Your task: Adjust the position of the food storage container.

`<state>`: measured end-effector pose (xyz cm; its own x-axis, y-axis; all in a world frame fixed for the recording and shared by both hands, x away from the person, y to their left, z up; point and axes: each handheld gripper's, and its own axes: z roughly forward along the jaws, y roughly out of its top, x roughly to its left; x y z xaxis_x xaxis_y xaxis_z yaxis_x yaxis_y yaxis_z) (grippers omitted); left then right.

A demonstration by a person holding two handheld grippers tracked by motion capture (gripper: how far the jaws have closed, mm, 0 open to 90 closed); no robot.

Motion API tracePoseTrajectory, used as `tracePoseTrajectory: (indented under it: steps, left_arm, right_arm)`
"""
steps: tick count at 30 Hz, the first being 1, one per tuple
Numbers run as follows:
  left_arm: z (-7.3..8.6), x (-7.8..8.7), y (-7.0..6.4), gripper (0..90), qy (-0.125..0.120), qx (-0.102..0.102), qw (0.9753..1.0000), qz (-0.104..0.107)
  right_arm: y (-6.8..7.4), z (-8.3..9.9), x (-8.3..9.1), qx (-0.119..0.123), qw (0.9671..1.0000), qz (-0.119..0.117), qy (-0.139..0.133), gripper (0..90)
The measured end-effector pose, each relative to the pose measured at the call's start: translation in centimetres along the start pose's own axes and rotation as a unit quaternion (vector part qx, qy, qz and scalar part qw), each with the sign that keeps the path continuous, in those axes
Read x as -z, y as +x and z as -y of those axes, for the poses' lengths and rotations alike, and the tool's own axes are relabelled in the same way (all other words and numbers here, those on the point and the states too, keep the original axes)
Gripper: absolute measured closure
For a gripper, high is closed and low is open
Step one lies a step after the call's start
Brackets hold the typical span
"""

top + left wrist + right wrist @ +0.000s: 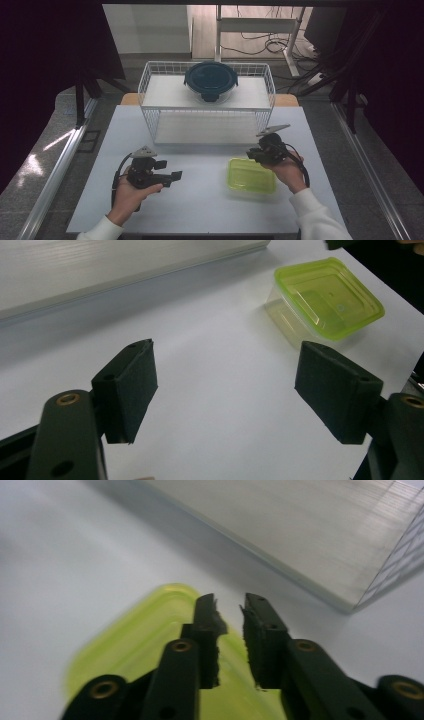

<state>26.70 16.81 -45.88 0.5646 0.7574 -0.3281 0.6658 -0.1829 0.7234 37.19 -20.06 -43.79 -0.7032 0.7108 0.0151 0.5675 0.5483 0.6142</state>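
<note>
Right gripper [231, 611] low in frame, jaws nearly together with narrow gap, empty, hovered over green box [251, 175] at lower right of table [200, 210]. Box's long axis ran left-right. Left gripper [226, 390], jaws wide apart, sat farther off; box to its upper right.

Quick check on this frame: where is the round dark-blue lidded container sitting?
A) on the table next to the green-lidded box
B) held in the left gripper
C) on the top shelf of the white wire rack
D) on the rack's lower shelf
C: in the high view the round dark-blue lidded container rests on the top shelf of the white wire rack, well behind the clear rectangular box with the lime-green lid, which stands on the table.
</note>
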Motion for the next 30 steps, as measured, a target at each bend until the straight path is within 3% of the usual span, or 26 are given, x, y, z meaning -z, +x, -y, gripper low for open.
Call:
tracePoseTrajectory:
  steps: [1,2,3,4,7,12,18,25,28,30]
  left_arm:
    - [0.1,0.0,0.1,24.4,0.000,0.000,1.0000,0.000]
    - [0.1,0.0,0.1,24.5,0.000,0.000,1.0000,0.000]
    - [0.2,0.0,0.2,24.5,0.003,0.002,1.0000,0.001]
    - [0.2,0.0,0.2,24.5,0.003,0.002,1.0000,0.001]
    - [0.3,0.1,0.4,24.4,0.005,0.002,1.0000,0.003]
    - [0.3,0.3,0.5,24.5,0.001,0.013,0.9998,0.016]
    - [0.3,0.2,0.4,24.5,0.002,0.011,0.9998,0.014]
    - [0.3,0.0,0.5,24.5,0.004,0.016,0.9997,0.018]
    - [0.3,0.0,0.6,24.5,0.004,0.015,0.9997,0.017]
    - [0.3,0.0,0.6,24.5,0.004,0.014,0.9998,0.015]
  right_arm:
    - [-0.1,-0.4,-0.6,0.015,0.9998,0.006,0.009,84.0]
    - [-0.1,-0.4,-0.6,0.015,0.9998,0.006,0.009,84.0]
    - [-0.1,-1.1,-1.6,0.043,0.9986,0.008,0.029,88.0]
    - [-0.1,-1.1,-1.6,0.043,0.9986,0.008,0.029,88.0]
    - [0.2,-2.1,-3.3,0.088,0.9936,0.017,0.069,88.6]
    - [0.7,-2.5,-4.7,0.111,0.9887,0.018,0.099,88.7]
    - [1.5,-2.3,-5.1,0.141,0.9837,0.006,0.112,88.7]
    - [2.8,-2.0,-5.0,0.160,0.9808,-0.001,0.112,88.7]
    - [2.9,-2.0,-5.0,0.162,0.9805,-0.001,0.112,88.7]
    - [2.7,-2.0,-4.6,0.155,0.9828,0.004,0.100,88.7]
